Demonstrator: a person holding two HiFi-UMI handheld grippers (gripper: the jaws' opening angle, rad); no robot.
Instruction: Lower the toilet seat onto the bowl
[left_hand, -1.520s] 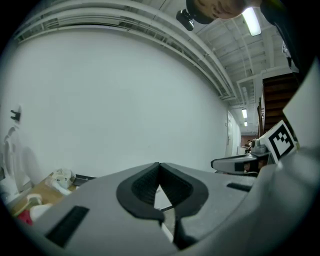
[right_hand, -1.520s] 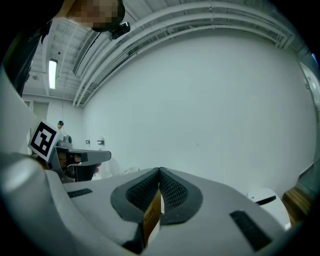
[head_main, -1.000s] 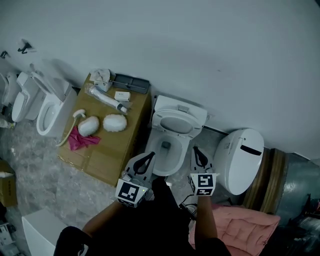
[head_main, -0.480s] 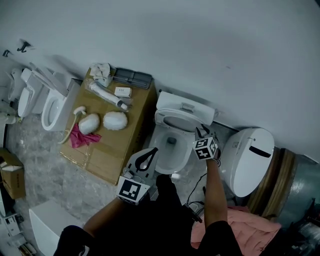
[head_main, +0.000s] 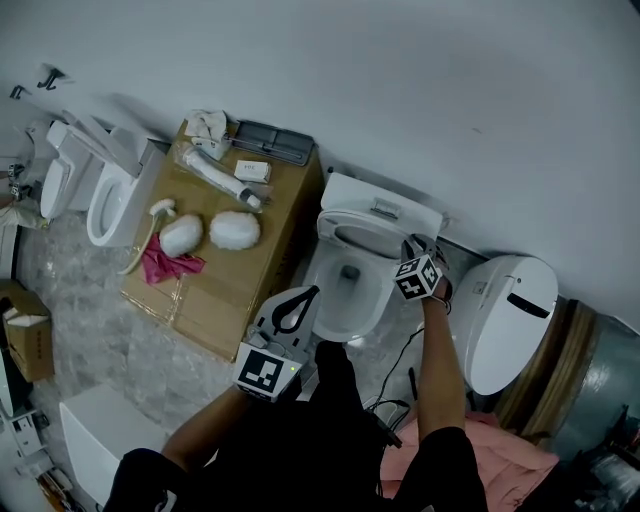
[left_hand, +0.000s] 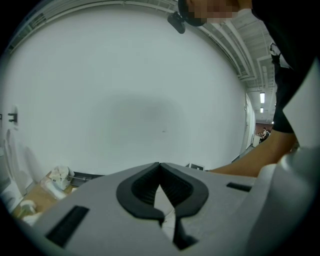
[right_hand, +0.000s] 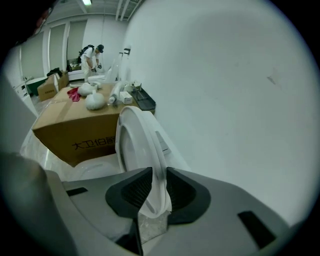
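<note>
The white toilet (head_main: 345, 300) stands between a cardboard box and another toilet. Its seat (head_main: 372, 237) is raised against the tank, leaning upright (right_hand: 135, 137). My right gripper (head_main: 417, 246) is at the seat's right edge. In the right gripper view its jaws (right_hand: 159, 174) are closing with the thin seat rim between the pads, which touch it on both sides. My left gripper (head_main: 305, 296) hovers at the bowl's front left, shut and empty, its tips together (left_hand: 160, 165) and pointing at the bare wall.
A cardboard box (head_main: 240, 290) left of the toilet carries white pads, a pink cloth (head_main: 165, 266) and a dark tray. Another white toilet (head_main: 512, 315) with its lid shut stands to the right. More toilets (head_main: 105, 195) line the far left. A person's arm (left_hand: 255, 155) crosses the left gripper view.
My right gripper went from the bowl's front right up to the raised seat, opened, and now has the seat's edge between its jaws. The left gripper stayed in place, shut.
</note>
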